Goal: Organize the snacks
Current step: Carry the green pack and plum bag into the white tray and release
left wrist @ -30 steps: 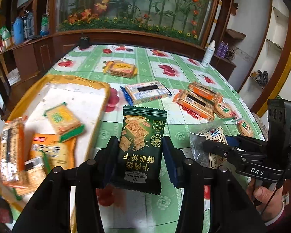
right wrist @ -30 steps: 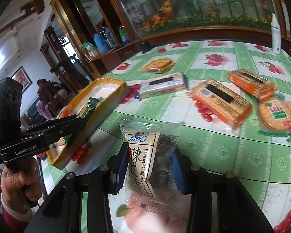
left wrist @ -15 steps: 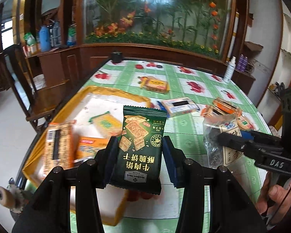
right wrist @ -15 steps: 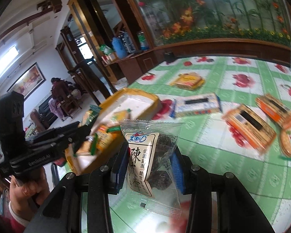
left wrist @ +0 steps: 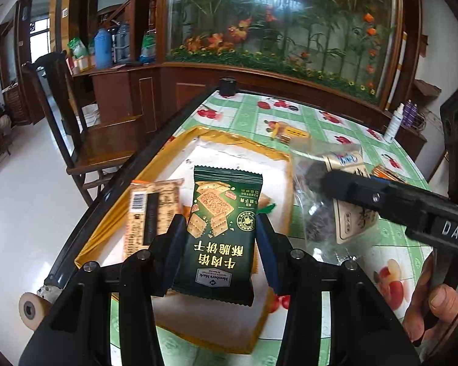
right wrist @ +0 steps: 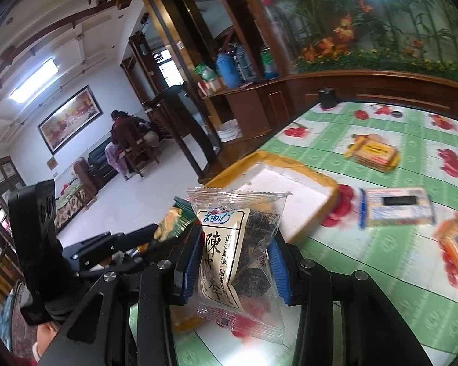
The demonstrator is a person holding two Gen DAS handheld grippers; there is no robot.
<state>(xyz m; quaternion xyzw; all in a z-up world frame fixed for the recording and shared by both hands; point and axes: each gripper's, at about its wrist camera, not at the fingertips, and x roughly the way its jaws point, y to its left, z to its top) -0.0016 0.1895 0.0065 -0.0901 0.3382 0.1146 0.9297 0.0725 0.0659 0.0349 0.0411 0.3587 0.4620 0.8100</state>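
Nearest in the left wrist view, the left gripper [left wrist: 221,244] is clamped on a dark green cracker pack [left wrist: 221,231]; the blue pads [left wrist: 177,250] are pressed against both side edges of the pack, which is held upright w/ its printed text upside down to the camera. The pack is suspended above the yellow-rimmed tray [left wrist: 113,228].

In the right wrist view, the right gripper [right wrist: 236,262] is closed on a clear plum bag [right wrist: 238,256] w/ a white label and dark fruit pieces inside. The bag is held upright, approx. over the tray's near end. The same bag is seen in the left view at right, gripped by the black finger marked "DAS", w/ the person's hand [left wrist: 436,308] on the handle at lower right.

Inside the tray, an orange-and-tan biscuit pack [left wrist: 151,210] is laid lengthwise along the left side. Other packs in the tray are partly hidden behind the green pack; type cannot be told.

The tray is set at the left end of the table [right wrist: 336,262], which is covered w/ a green checked cloth w/ fruit prints. Beyond the tray, on the cloth, a blue-ended cracker pack [right wrist: 397,207] is lying flat just beside the tray's right rim. An orange pack [right wrist: 456,250] is blurred at far right. Further back, a yellow biscuit pack [right wrist: 374,152] is lying well apart from the others.

At the table's far edge, a small black cylinder [right wrist: 328,97] is standing. A wooden chair [left wrist: 85,128] is placed beside the table, left.
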